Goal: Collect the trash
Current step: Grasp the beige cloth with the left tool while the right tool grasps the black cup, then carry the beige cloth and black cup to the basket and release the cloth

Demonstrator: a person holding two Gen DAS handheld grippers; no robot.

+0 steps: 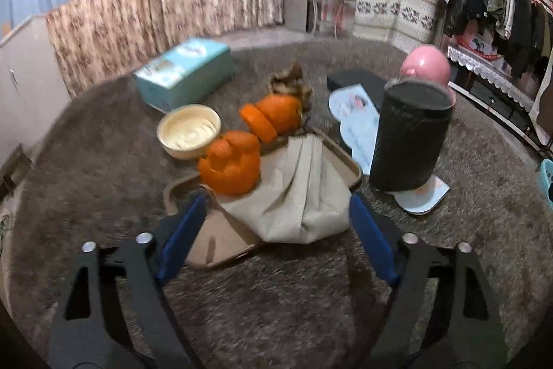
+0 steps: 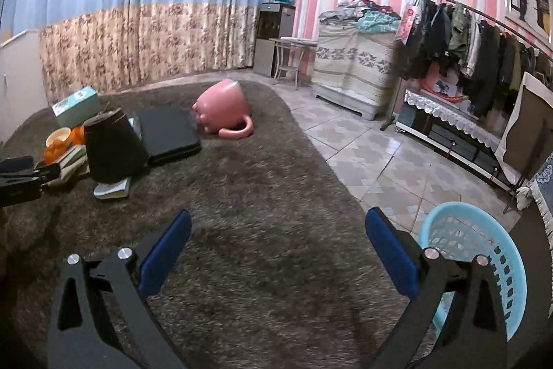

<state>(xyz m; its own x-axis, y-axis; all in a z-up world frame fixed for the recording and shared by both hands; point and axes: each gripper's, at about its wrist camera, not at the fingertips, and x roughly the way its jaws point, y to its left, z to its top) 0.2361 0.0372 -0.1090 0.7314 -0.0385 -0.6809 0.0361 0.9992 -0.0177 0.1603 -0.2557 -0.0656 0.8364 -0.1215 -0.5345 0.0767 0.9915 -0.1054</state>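
Two matching hand-held grippers, black frames with blue pads

The left gripper has two black fingers built as flat plates with long triangular cut-outs, each finger faced on its inner side with a rectangular blue pad; two round silver screw heads sit at the pivots on each side, four in all. The right gripper is the same make: black cut-out plates, thick blue pads with rounded corners, and paired silver screw heads at the linkage joints. At the left edge of the right wrist view, part of the left gripper's black frame shows from the side, blurred.
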